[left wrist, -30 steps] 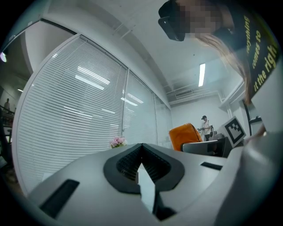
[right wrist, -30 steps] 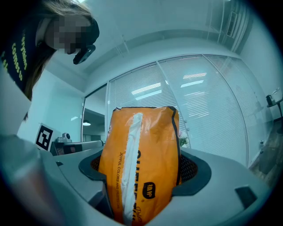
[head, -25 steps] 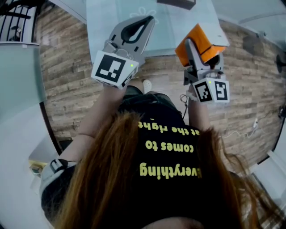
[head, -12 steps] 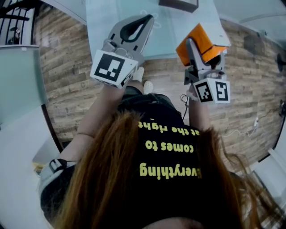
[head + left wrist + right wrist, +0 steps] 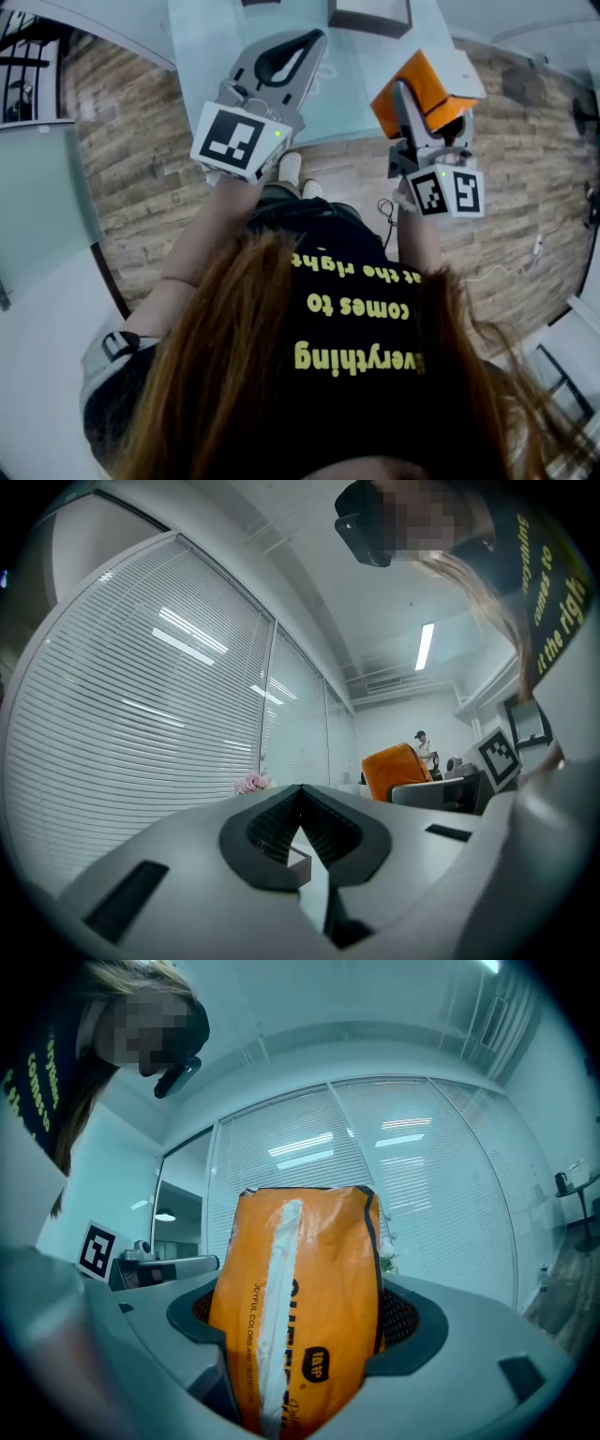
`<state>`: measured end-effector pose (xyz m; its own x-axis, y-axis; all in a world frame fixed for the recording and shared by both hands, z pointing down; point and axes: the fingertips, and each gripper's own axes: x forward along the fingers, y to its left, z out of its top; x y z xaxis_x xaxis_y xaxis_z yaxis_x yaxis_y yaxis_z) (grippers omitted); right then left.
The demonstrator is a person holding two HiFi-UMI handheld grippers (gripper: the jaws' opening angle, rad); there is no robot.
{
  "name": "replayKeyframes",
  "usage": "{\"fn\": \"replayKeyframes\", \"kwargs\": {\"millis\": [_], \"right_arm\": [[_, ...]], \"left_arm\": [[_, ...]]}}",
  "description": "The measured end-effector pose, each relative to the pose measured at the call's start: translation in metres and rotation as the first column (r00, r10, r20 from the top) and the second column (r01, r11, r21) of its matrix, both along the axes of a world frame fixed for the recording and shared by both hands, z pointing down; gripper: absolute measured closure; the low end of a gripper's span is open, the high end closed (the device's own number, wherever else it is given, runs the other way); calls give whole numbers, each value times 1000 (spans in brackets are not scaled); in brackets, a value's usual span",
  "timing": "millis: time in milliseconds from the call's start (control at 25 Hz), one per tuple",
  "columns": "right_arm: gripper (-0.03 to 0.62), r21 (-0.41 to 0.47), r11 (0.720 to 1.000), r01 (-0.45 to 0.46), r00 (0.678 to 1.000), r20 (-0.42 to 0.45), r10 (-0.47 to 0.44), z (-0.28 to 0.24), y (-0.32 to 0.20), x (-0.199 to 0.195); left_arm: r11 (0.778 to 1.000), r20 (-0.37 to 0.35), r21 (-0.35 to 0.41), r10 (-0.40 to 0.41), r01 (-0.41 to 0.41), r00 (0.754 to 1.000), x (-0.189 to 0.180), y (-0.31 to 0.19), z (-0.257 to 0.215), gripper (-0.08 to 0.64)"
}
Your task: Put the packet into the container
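An orange packet (image 5: 424, 82) with a white seam stands upright between the jaws of my right gripper (image 5: 415, 97), which is shut on it. The right gripper view shows the packet (image 5: 300, 1307) filling the gap, with both pads pressed on its sides. My left gripper (image 5: 312, 39) is held up to the left at about the same height, its jaws shut with nothing between them. From the left gripper (image 5: 301, 799), the packet (image 5: 394, 771) appears off to the right. A dark box-shaped container (image 5: 368, 13) sits on the glass table (image 5: 216, 37) at the top edge.
The person's hair and black shirt with yellow print (image 5: 352, 309) fill the lower head view. Wooden floor (image 5: 141, 169) lies below. Windows with white blinds (image 5: 159, 714) surround the room. A person (image 5: 422, 747) stands far off.
Both grippers keep the same pose. The head view has shifted a little, bringing more of the glass table and the dark container into view at the top.
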<state>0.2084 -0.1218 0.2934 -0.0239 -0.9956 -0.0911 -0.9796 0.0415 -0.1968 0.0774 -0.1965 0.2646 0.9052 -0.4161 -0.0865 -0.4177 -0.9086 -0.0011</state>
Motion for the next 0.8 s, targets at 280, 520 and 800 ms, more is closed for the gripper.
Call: {"fn": "replayKeyframes", "kwargs": {"millis": [280, 520, 800], "right_arm": [[190, 7, 1000, -26, 1000, -4, 26, -3, -19, 0], [190, 7, 998, -54, 999, -5, 54, -2, -38, -4], [190, -3, 998, -57, 998, 13, 57, 6, -44, -4]], "left_arm": [[999, -12, 11, 46, -46, 999, 6, -21, -4, 558], [997, -16, 10, 72, -72, 997, 4, -43, -2, 558], [999, -7, -6, 53, -53, 999, -2, -53, 6, 558]]}}
